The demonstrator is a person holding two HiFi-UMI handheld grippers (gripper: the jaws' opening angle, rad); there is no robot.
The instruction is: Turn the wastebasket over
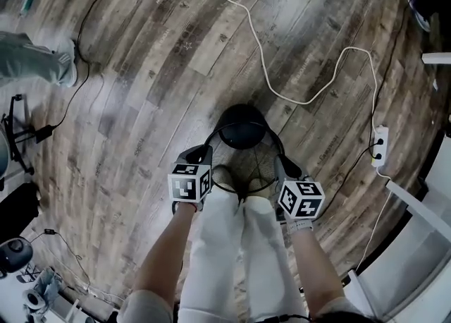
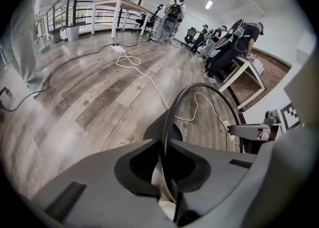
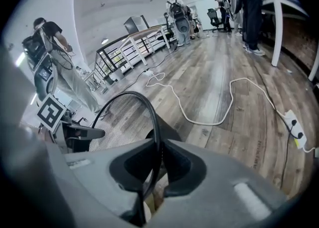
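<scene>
Mesh wastebasket [image 1: 242, 125] sat at center of the head view, tilted, mouth toward me, solid base toward frame top, over the wood floor [image 1: 141, 68]. My left gripper [image 2: 167, 165] was pinched nearly closed on its rim at left; right gripper [image 3: 157, 165] likewise clamped the rim at right. White cable [image 1: 282, 82] lay beyond.

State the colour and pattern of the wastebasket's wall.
Black fine mesh wall with a solid black rim, clearest in the left gripper view.

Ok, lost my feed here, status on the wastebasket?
Both shut on the wastebasket rim, opposite sides: left gripper, right gripper. Mouth-up, not yet turned over. White cable on floor beyond, clear of it.
</scene>
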